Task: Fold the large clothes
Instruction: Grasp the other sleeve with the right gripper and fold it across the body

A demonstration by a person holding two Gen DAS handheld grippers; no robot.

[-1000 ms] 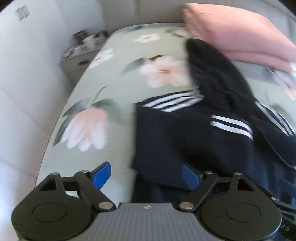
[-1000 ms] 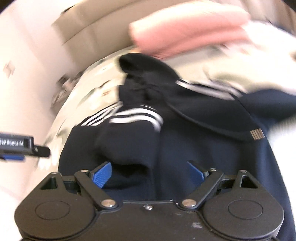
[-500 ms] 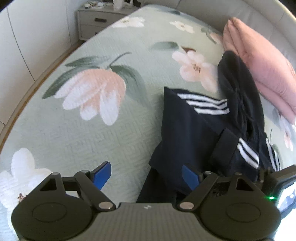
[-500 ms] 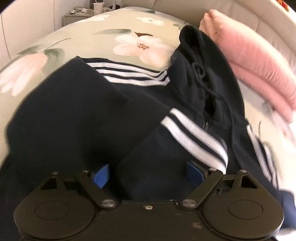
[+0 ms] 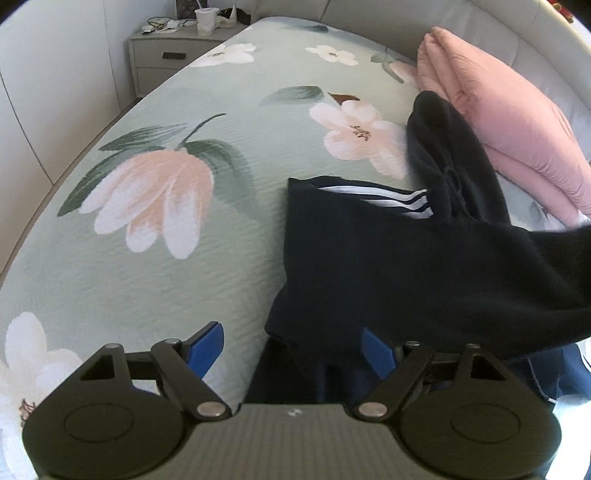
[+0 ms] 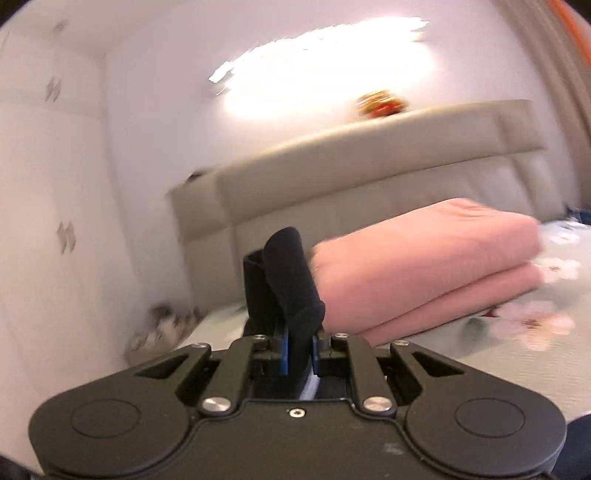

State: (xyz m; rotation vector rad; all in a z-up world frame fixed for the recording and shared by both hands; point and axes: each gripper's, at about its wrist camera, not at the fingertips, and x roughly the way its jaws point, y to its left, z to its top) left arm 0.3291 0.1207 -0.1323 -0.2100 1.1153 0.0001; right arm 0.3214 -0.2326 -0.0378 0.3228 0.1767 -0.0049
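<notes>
While the left gripper (image 5: 291,345) hovers low over the near edge of the bed, its two blue-padded fingers (image 5: 205,341) stand wide apart with nothing between them; the right-hand finger sits against the near hem of a dark navy hooded sweatshirt with white sleeve stripes (image 5: 388,258). That sweatshirt lies partly folded on the right side of a pale green quilted bedspread printed with large pink and white flowers (image 5: 177,192), its hood (image 5: 443,147) reaching toward the far right, where it touches a folded pink blanket (image 5: 517,122). Three white stripes (image 5: 391,201) show just under a folded-over layer of dark cloth. From the right, another dark flap of the sweatshirt stretches across above the garment toward the right edge of the left wrist view. In the far left corner, a pale grey bedside cabinet with a drawer (image 5: 166,59) stands beside the bed, with a white cup (image 5: 205,20) and small clutter on top. The right gripper (image 6: 301,350) is raised and points toward a padded beige headboard (image 6: 369,166); its jaws are closed tight on a fold of the dark sweatshirt fabric (image 6: 291,280), which sticks up upright between them. Beyond it, the pink blanket (image 6: 424,266) rests on the bedspread, slightly blurred.
</notes>
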